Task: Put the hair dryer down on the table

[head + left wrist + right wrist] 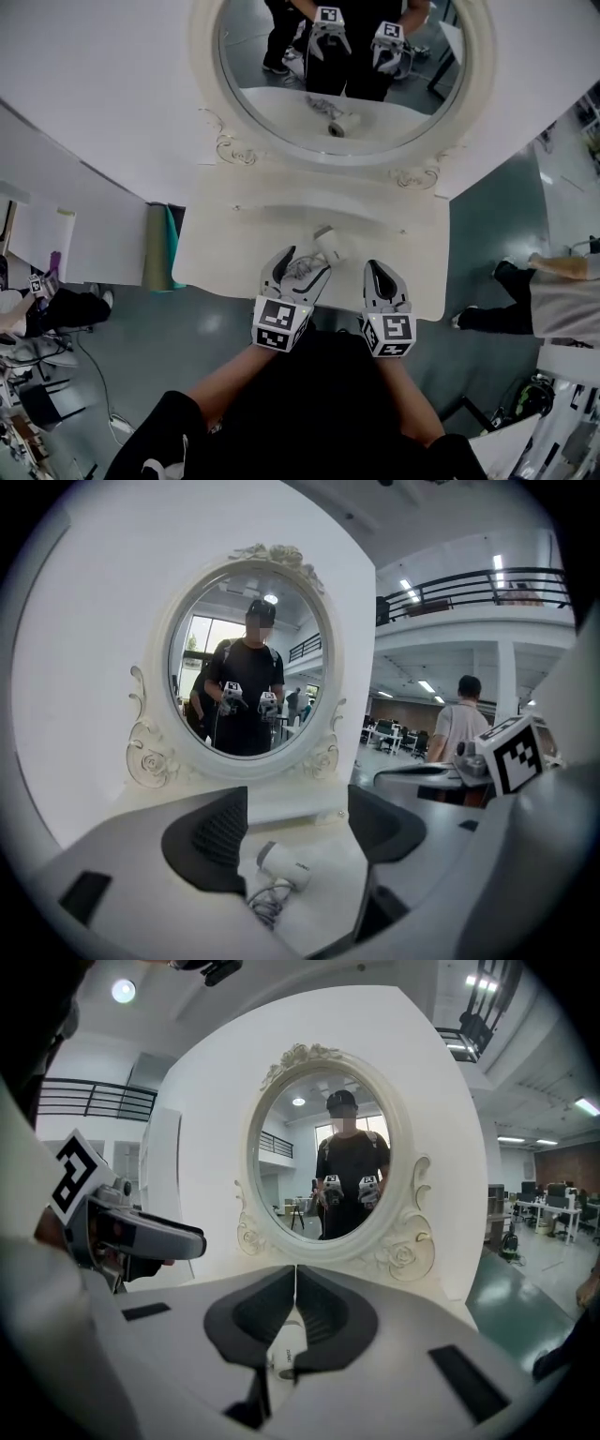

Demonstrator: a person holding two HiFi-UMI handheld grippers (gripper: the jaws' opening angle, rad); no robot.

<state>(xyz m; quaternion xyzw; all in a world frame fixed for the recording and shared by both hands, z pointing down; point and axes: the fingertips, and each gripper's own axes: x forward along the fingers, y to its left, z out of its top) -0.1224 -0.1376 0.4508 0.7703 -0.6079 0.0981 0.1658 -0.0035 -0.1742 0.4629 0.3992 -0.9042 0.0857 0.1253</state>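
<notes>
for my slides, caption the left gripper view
Open left hand-held gripper framing the hair dryer lying on the white table, oval mirror behind

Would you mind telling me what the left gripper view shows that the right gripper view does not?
Only the left gripper view shows the whole hair dryer with its coiled cord lying on the table, framed by the left gripper, whose jaws stand wide apart. Only the right gripper view shows the right gripper head-on, jaws closed with tips touching, and just a sliver of the dryer below. Both show the oval mirror reflecting the person holding both grippers.
</notes>
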